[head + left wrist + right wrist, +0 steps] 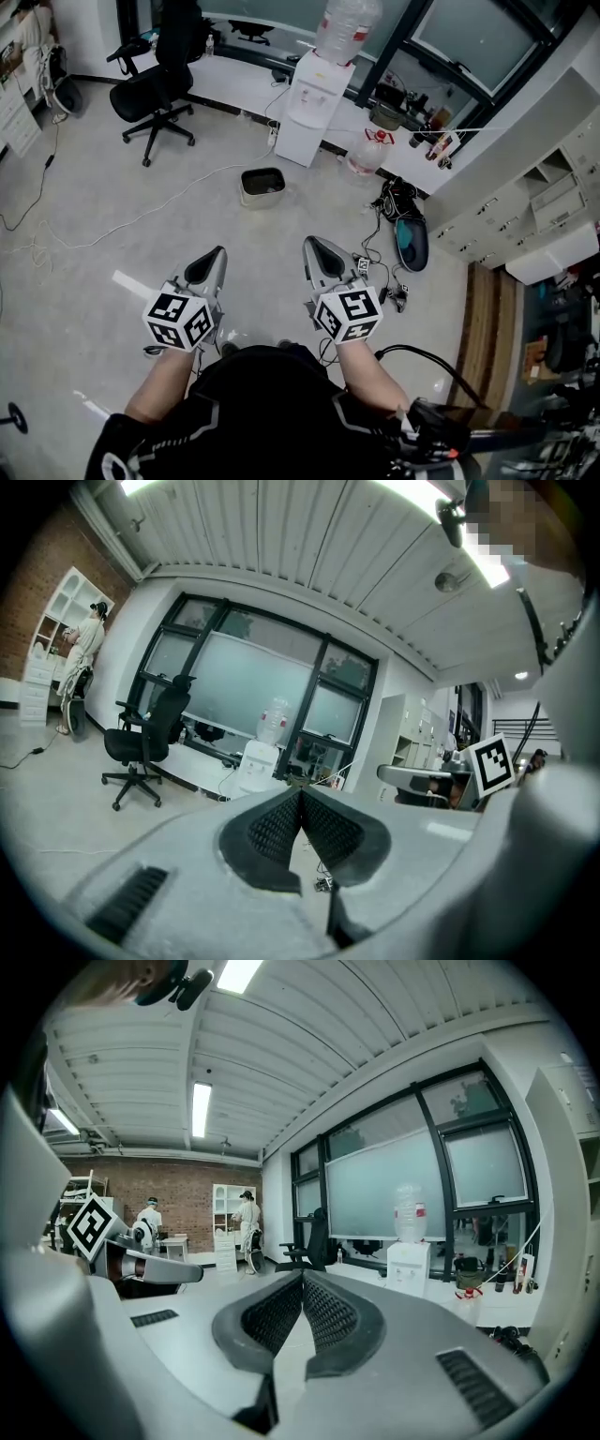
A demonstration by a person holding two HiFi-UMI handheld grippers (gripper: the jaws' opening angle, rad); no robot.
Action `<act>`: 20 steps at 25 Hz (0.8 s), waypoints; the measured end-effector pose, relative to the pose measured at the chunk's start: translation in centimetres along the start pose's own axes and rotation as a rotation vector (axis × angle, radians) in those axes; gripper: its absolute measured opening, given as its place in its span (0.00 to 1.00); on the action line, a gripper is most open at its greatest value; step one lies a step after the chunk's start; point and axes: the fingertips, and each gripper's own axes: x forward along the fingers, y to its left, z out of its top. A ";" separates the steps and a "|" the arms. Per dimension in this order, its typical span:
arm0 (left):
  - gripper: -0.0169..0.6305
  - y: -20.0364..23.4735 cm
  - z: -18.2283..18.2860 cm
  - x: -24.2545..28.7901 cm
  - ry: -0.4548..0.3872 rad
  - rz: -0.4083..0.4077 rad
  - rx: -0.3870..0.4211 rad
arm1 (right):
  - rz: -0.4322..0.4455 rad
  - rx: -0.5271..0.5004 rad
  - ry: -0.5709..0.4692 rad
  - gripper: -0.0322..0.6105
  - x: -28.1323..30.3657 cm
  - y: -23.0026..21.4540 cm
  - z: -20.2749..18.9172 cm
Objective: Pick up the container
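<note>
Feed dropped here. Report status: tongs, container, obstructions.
Left tongs shut, empty. Right tongs shut, empty. Container on floor ahead, untouched. White cable trails left of it, not in path.

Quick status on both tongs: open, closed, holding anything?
Left tongs: closed, nothing between them.
Right tongs: closed, nothing between them.

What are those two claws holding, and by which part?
Nothing: left gripper and right gripper are both shut and empty; the container sits on the floor, untouched.
</note>
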 end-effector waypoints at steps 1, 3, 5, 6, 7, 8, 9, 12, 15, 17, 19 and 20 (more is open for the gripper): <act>0.04 0.4 -0.1 -0.2 0.002 -0.006 -0.001 | -0.006 0.002 0.002 0.06 0.2 0.3 -0.1; 0.04 1.0 -0.1 -0.4 0.006 -0.017 0.000 | -0.023 0.011 0.008 0.06 0.5 0.6 -0.4; 0.04 1.5 0.1 -0.4 0.007 -0.023 0.000 | -0.036 0.018 0.021 0.06 1.0 0.8 -0.7; 0.04 1.8 0.3 -0.4 0.005 -0.024 -0.002 | -0.034 0.019 0.025 0.06 1.3 0.9 -0.6; 0.04 2.0 0.5 -0.4 0.002 -0.025 -0.003 | -0.027 0.017 0.026 0.06 1.6 1.0 -0.5; 0.04 2.3 0.6 -0.3 -0.001 -0.025 -0.002 | -0.019 0.011 0.024 0.06 2.0 1.2 -0.4; 0.04 2.6 0.7 0.0 -0.002 -0.023 0.000 | -0.011 0.003 0.022 0.06 2.4 1.2 -0.3; 0.04 3.7 0.6 1.1 0.001 -0.009 -0.005 | 0.010 -0.002 0.025 0.06 4.1 0.8 -0.6; 0.04 4.8 0.8 2.7 0.004 0.014 -0.014 | 0.034 0.007 0.025 0.06 6.2 -0.2 -0.7; 0.04 5.5 1.3 4.0 0.004 0.026 -0.020 | 0.046 0.010 0.021 0.06 7.6 -1.3 -0.5; 0.04 5.9 1.9 5.5 0.003 0.031 -0.016 | 0.054 0.008 0.018 0.06 9.1 -2.6 -0.1; 0.04 6.1 2.4 6.3 0.002 0.034 -0.011 | 0.059 0.006 0.017 0.06 9.9 -3.3 0.1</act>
